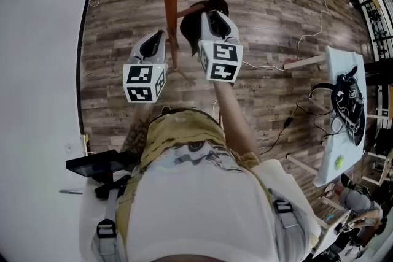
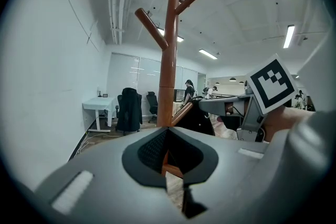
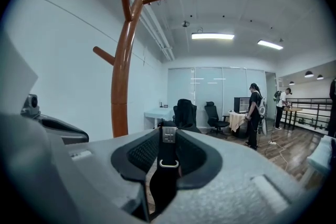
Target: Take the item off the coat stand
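**Right gripper pinches the strap beside the coat stand**

From the head view we look steeply down on a wood-plank floor with pale cables trailing across it; a plain white wall fills the left side; a white table stands at the right, carrying a black tangle of cables. The wooden coat stand rises between the two tools; the left gripper points at its pole from the left; the right gripper sits on the other side, with the black item bunched at its tip, close to a peg; we cannot tell whether it touches that peg.

In the left gripper view, the jaws are pressed together at their tips and hold nothing; behind them the stand climbs to its forked pegs under a white ceiling with strip lights; a white desk and a chair draped in dark cloth stand along the wall; the black item hangs low beside the pole, under the right gripper.

In the right gripper view, the jaws pinch a black strap with a metal ring, which runs straight down between the pads; the stand is at the left, apart from the jaws; beyond lie office chairs, a glazed partition, and a standing person on the glossy floor.
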A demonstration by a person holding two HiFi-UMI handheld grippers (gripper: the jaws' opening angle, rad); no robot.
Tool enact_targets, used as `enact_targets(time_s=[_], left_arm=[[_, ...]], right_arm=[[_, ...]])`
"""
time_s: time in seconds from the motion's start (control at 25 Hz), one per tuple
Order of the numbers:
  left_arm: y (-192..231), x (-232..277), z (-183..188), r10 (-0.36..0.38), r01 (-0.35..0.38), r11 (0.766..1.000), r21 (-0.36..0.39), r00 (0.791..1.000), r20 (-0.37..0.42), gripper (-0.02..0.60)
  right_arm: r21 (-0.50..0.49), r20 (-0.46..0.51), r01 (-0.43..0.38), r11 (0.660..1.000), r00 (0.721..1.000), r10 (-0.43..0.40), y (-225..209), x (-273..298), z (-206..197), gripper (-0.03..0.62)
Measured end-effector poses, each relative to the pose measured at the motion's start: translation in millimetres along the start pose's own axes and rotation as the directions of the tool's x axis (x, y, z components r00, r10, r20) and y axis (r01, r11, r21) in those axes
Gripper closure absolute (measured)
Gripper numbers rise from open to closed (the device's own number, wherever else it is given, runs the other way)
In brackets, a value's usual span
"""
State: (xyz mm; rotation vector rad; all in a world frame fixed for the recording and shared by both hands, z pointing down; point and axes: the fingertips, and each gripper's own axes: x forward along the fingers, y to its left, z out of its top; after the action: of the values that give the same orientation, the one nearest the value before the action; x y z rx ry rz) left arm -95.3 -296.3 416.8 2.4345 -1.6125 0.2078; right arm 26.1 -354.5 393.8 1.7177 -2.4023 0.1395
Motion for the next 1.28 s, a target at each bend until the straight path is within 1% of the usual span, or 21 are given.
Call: enact_targets(time_s=[0.24, 0.36, 0.48, 0.8, 1.04, 1.28], left_arm=[[-5, -1, 7, -0.003, 0.003, 1.0, 0.005, 1.0, 0.023, 0.578], [-8, -1, 9, -0.014, 0.013, 1.0, 0.007, 1.0, 0.024, 0.578], [-15, -1, 12, -0.027, 0.027, 1.0, 0.01, 0.999, 0.03, 0.578], [-41, -2, 37, -0.078, 0.076, 0.997, 0.03, 0.994, 0.079, 0.578], [-68, -2, 63, -0.123, 0.117, 0.992, 0.056, 0.983, 0.136, 0.578], [-85, -2, 74, -0.15, 0.139, 0.987, 0.076, 0.975, 0.163, 0.578]], right_arm=[[0.022, 0.041, 0.054, 0.998, 0.998, -0.055, -22, -14, 11, 0.497], [0.038, 0.055, 0.068, 0.997, 0.996, -0.071, -28, -22, 17, 0.497], [0.051, 0.069, 0.069, 0.996, 0.995, -0.073, -28, -32, 23, 0.497], [0.069, 0.118, 0.073, 0.995, 0.99, -0.081, -23, -66, 43, 0.497], [0.076, 0.146, 0.074, 0.994, 0.986, -0.085, -18, -84, 51, 0.497], [0.068, 0.169, 0.068, 0.995, 0.982, -0.078, -12, -93, 57, 0.499]])
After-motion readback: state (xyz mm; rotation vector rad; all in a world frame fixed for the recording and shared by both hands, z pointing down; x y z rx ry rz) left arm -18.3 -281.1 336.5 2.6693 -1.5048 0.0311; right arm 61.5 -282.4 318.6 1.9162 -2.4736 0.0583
